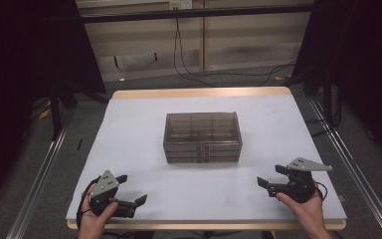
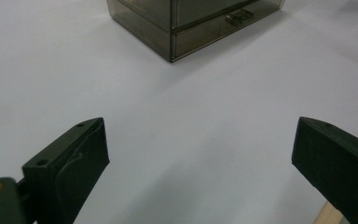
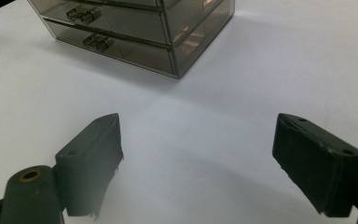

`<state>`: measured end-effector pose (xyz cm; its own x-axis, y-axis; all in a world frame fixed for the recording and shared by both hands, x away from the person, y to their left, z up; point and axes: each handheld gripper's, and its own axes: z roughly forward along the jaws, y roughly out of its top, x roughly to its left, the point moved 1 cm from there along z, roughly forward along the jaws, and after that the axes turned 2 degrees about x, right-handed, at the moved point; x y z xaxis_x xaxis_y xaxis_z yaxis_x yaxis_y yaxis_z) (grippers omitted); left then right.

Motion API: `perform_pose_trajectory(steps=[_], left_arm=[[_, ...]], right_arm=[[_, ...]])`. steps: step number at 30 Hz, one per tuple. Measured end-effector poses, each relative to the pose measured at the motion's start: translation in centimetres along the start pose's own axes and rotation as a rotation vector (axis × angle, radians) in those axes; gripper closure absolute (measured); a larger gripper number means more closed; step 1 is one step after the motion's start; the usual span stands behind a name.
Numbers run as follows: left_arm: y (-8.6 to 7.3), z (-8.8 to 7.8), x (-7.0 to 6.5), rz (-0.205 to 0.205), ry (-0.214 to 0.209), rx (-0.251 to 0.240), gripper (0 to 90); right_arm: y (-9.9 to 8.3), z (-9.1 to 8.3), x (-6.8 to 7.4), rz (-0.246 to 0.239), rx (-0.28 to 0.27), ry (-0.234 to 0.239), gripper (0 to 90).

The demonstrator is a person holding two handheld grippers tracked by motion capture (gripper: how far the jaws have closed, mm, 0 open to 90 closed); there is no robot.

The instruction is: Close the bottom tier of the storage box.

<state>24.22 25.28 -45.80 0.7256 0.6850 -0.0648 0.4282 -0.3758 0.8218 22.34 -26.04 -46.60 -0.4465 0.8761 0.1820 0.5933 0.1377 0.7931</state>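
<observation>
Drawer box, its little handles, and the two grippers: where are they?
Drawer box [image 1: 202, 137]: high view, front top edge.
Drawer handle [image 3: 83, 13]: right gripper view, handle's middle.
Left gripper [image 1: 130, 191]: high view, between tips.
Right gripper [image 1: 271, 175]: high view, between tips.

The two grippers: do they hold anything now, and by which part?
Nothing is held. The left gripper and right gripper are open, apart from the smoky transparent plastic drawer box.

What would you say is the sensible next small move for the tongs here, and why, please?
Probably ease the right tongs forward toward the smoky drawer box, aiming at a drawer handle. Both tongs are open and empty, resting near the table's front edge, well short of the box; the left tongs could follow to steady it.
</observation>
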Motion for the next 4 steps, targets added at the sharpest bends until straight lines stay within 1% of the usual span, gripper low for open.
perform_pose_trajectory(steps=[3,4], left_arm=[[-0.21,0.07,0.35,-0.024,0.011,0.013,3.0],[-0.19,0.19,0.36,-0.023,0.019,0.015,3.0]], right_arm=[[0.02,-0.02,0.0,-0.005,-0.003,0.001,15.5],[0.04,-0.06,-0.04,-0.003,-0.002,0.003,15.4]])
